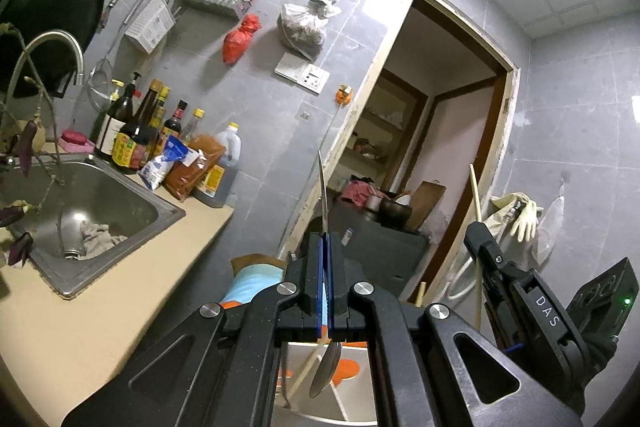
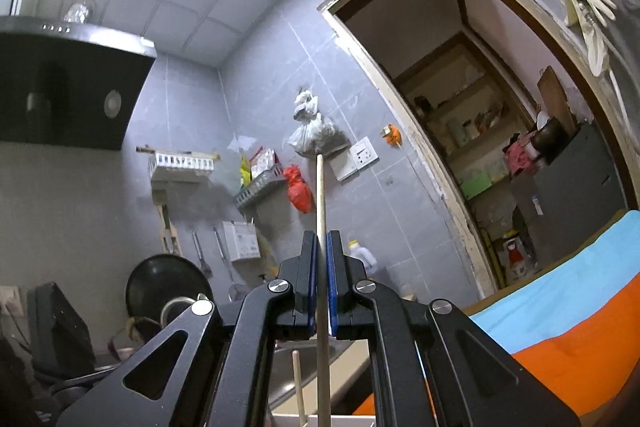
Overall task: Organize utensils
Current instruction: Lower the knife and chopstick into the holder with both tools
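Observation:
My left gripper (image 1: 325, 241) is shut on a metal spoon (image 1: 323, 195); its handle sticks up past the fingertips and its bowl hangs below the jaws. My right gripper (image 2: 321, 241) is shut on a wooden chopstick (image 2: 321, 195) that stands upright through the jaws. The right gripper also shows at the right of the left wrist view (image 1: 480, 239), holding that chopstick (image 1: 476, 203). Both are held up in the air beside the counter. A second chopstick (image 2: 298, 383) stands below in a white container (image 2: 340, 421).
A steel sink (image 1: 160, 227) with a cloth and a faucet (image 1: 56, 43) sits in the beige counter (image 1: 80, 339), with several sauce bottles (image 1: 132, 135) behind it. Wall racks, hanging bags, a black range hood (image 2: 72, 83) and an open doorway (image 1: 432, 131) surround me. A blue and orange cloth (image 2: 568, 315) lies at right.

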`<state>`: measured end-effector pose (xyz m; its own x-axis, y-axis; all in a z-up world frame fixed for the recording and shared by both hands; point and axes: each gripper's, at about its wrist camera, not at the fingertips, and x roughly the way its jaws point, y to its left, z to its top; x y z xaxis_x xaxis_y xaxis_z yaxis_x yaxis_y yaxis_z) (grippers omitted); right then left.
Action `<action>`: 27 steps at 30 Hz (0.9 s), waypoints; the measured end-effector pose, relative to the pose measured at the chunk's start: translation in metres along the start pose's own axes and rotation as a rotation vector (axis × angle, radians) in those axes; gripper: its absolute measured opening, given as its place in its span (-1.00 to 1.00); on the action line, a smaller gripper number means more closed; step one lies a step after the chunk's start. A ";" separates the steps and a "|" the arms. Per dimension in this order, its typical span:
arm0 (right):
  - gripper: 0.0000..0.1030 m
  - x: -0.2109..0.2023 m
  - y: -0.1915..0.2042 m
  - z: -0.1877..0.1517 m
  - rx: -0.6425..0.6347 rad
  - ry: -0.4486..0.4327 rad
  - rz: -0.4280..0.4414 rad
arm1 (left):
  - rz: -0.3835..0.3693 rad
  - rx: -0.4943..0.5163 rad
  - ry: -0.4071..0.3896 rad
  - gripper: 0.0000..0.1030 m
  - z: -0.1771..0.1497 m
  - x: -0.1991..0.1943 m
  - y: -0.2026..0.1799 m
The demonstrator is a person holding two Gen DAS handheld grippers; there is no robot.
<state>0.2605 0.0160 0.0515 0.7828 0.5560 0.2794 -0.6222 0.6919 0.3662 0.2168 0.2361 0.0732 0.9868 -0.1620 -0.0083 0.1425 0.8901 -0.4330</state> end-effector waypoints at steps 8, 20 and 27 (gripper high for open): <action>-0.95 0.003 -0.004 -0.009 -0.011 0.009 -0.026 | -0.002 -0.028 0.000 -1.00 -0.004 0.002 0.011; -0.94 0.001 0.002 -0.017 -0.078 -0.024 -0.064 | -0.037 -0.108 -0.034 -1.00 -0.004 -0.003 0.029; -0.94 -0.002 0.005 -0.015 -0.098 -0.067 -0.080 | -0.064 -0.121 -0.029 -1.00 -0.004 -0.003 0.029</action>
<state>0.2554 0.0250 0.0398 0.8267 0.4676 0.3128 -0.5534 0.7763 0.3020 0.2176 0.2609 0.0565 0.9779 -0.2032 0.0484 0.1970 0.8201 -0.5372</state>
